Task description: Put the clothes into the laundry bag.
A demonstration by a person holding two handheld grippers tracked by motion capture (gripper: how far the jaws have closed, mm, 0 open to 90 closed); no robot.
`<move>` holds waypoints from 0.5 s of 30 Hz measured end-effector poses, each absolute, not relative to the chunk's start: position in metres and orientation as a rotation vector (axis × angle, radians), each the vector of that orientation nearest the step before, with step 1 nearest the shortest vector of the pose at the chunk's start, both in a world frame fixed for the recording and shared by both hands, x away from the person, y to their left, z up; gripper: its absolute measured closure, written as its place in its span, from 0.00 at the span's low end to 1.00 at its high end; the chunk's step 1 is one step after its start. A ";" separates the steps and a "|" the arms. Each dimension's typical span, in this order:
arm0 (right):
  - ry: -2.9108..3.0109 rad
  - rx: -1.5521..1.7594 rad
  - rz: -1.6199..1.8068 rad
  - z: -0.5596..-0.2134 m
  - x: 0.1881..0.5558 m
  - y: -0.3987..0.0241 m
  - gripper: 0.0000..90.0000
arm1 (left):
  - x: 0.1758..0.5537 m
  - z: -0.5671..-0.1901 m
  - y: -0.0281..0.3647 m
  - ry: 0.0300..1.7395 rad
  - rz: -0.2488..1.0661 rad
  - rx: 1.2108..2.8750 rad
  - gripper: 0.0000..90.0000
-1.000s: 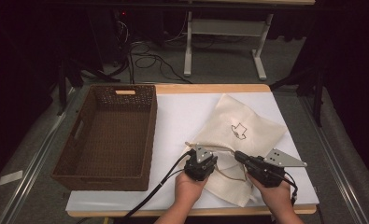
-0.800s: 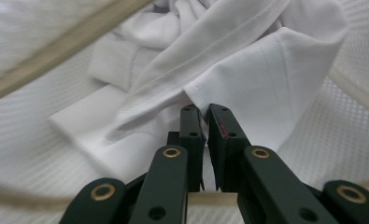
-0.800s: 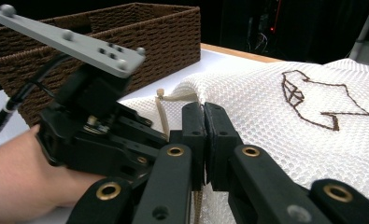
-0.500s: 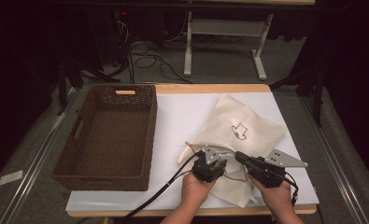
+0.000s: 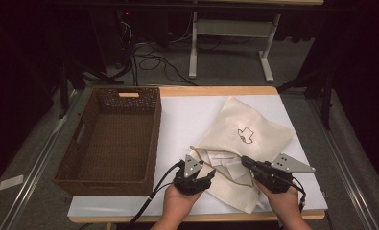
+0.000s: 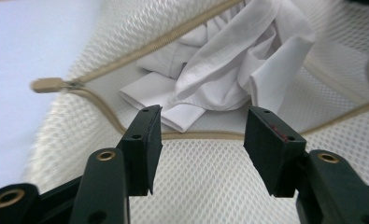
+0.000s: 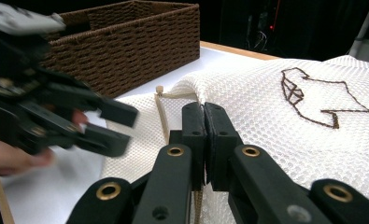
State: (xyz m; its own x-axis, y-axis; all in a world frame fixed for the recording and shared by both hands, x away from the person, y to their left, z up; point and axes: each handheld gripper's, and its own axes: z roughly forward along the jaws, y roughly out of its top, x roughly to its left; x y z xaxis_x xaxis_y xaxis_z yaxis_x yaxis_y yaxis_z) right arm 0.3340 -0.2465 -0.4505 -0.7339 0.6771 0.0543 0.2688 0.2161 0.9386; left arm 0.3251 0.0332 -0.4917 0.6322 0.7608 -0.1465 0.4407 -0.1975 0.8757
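A cream mesh bag (image 5: 254, 134) with a dark stitched emblem lies on the white table, its zipper open toward me. A crumpled white cloth (image 5: 225, 163) sits inside the opening (image 6: 229, 74). My left gripper (image 5: 207, 176) hovers just in front of the opening, and its jaws have just been opening. They stand apart with nothing between the pads (image 6: 201, 116). My right gripper (image 5: 247, 162) is shut on the bag's upper zipper edge and holds it lifted (image 7: 204, 107). The zipper pull (image 6: 49, 85) lies at the left end of the opening.
An empty brown wicker basket (image 5: 110, 179) stands on the left of the white table top (image 5: 187, 115), close to the bag. In the right gripper view the basket (image 7: 126, 42) rises behind the left gripper (image 7: 121, 126). Dark floor, cables and a frame lie beyond the table.
My left gripper has drawn back a little to the left from the bag's opening, and its jaws have spread apart. The right gripper and the bag's held edge have stayed put.
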 end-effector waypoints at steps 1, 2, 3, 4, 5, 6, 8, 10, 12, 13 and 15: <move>2.130 0.875 1.522 -0.451 0.334 -0.246 0.99 | 0.323 -0.489 0.036 0.955 0.387 1.842 0.50; 2.128 0.872 1.518 -0.451 0.334 -0.246 0.99 | 0.320 -0.487 0.039 0.946 0.379 1.850 0.50; 2.135 0.870 1.517 -0.452 0.334 -0.246 0.99 | 0.317 -0.484 0.042 0.940 0.378 1.858 0.49; 2.137 0.875 1.514 -0.452 0.333 -0.246 0.99 | 0.314 -0.482 0.045 0.930 0.376 1.869 0.49; 2.143 0.876 1.514 -0.453 0.333 -0.245 0.99 | 0.310 -0.481 0.048 0.922 0.374 1.877 0.49; 2.148 0.868 1.508 -0.454 0.334 -0.245 0.99 | 0.306 -0.480 0.052 0.913 0.370 1.877 0.49; 2.162 0.870 1.493 -0.457 0.334 -0.243 0.99 | 0.300 -0.481 0.057 0.908 0.350 1.869 0.49; 2.176 0.873 1.485 -0.459 0.334 -0.241 0.99 | 0.295 -0.486 0.060 0.906 0.338 1.849 0.49; 2.196 0.875 1.462 -0.463 0.334 -0.238 0.99 | 0.289 -0.494 0.064 0.908 0.316 1.820 0.48; 2.209 0.868 1.448 -0.465 0.334 -0.237 0.99 | 0.287 -0.499 0.066 0.912 0.301 1.812 0.48; 2.236 0.879 1.424 -0.470 0.334 -0.234 0.99 | 0.288 -0.506 0.068 0.930 0.276 1.821 0.49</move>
